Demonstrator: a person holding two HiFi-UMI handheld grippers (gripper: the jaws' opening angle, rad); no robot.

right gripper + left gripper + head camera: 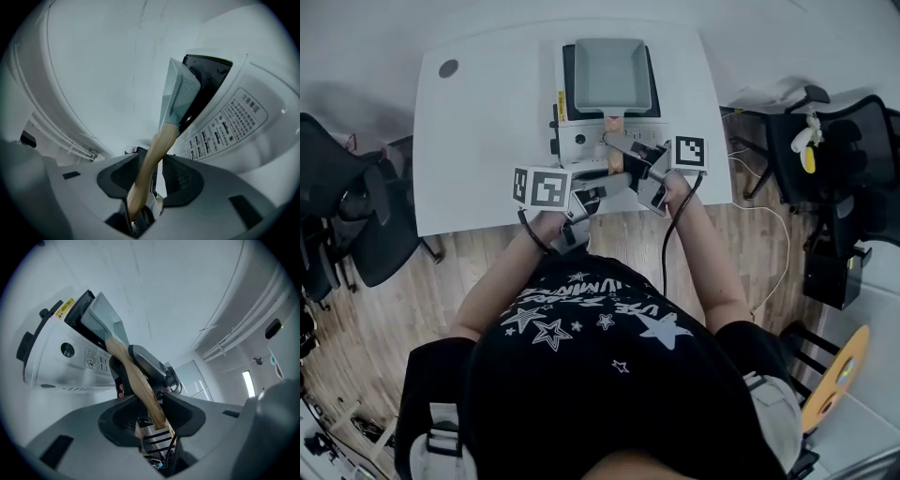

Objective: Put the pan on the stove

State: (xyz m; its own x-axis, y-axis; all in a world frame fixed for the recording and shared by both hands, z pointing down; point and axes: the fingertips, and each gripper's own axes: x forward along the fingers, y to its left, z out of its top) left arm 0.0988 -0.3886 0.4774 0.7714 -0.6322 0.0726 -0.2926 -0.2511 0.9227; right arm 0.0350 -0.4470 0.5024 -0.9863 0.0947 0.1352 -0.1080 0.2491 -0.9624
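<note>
A square grey pan (609, 70) with a wooden handle (615, 127) lies over the top of the white portable stove (581, 141) at the table's near side. My left gripper (614, 173) comes in from the left and my right gripper (619, 145) from the right, both shut on the handle. In the left gripper view the handle (136, 380) runs up between the jaws of the left gripper (152, 401) to the pan (101, 319). The handle (152, 154) crosses the right gripper (150, 176) in its own view, below the pan (180, 93) and the stove's printed panel (234, 126).
The white table (487, 122) carries the stove and a round grey grommet (448, 67). Dark office chairs stand at the left (356, 225) and right (844, 159). A white cable (759, 211) runs off the table's right side over the wooden floor.
</note>
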